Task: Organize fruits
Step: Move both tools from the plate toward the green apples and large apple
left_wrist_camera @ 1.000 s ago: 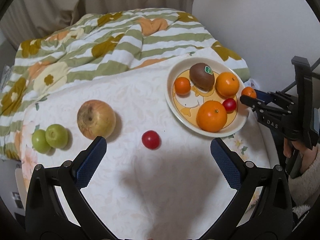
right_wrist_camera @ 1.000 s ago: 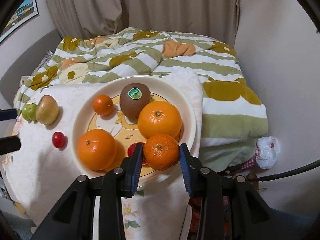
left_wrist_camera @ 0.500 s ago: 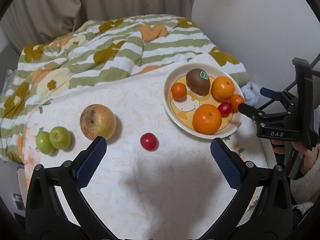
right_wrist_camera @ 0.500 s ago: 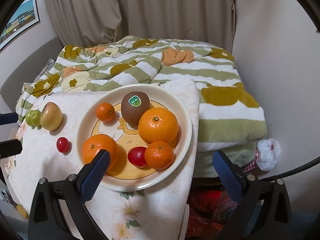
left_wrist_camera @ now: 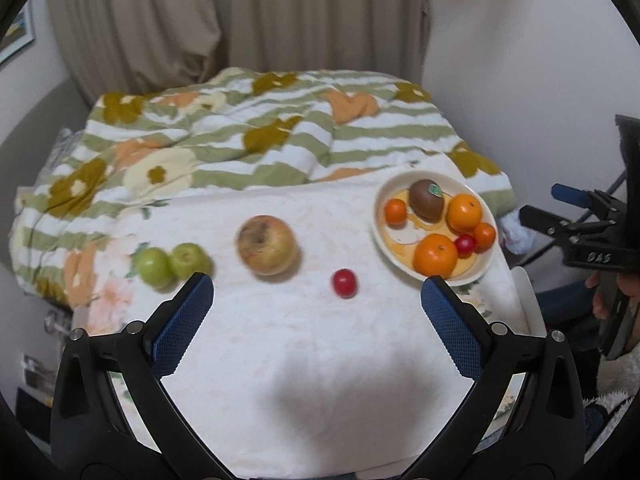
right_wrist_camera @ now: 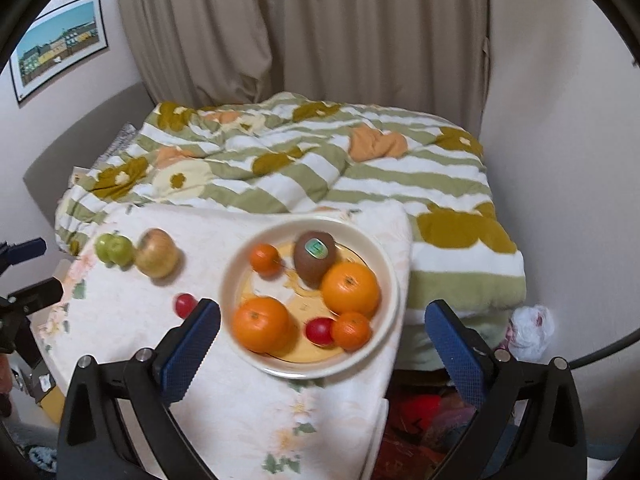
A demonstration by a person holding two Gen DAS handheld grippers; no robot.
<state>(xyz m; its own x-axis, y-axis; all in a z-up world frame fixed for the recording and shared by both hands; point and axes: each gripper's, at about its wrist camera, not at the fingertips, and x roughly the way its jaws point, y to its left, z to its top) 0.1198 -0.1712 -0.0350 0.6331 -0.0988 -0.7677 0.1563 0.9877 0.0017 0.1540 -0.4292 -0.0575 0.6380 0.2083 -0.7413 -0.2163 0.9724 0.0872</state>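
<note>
A cream plate (right_wrist_camera: 240,264) sits at the right end of the white cloth. It holds a kiwi (right_wrist_camera: 314,258), two big oranges (right_wrist_camera: 351,288), two small oranges (right_wrist_camera: 351,330) and a small red fruit (right_wrist_camera: 319,330). My right gripper (right_wrist_camera: 323,308) hovers open above the plate's near side, holding nothing. On the cloth left of the plate (left_wrist_camera: 380,216) lie another small red fruit (left_wrist_camera: 344,283), an apple (left_wrist_camera: 267,245) and two green fruits (left_wrist_camera: 152,266). My left gripper (left_wrist_camera: 316,284) is open and empty, raised over the cloth in front of that red fruit.
A green-striped floral duvet (left_wrist_camera: 280,140) is bunched behind the cloth, with curtains and a wall beyond. The plate stands close to the table's right edge; a white bag (right_wrist_camera: 528,326) lies below it. A hand in a fuzzy sleeve (left_wrist_camera: 612,368) holds the right gripper (left_wrist_camera: 540,202).
The right gripper opened and left the small orange on the plate beside the red fruit, then lifted away. The left gripper also rose and drew back, staying open.
</note>
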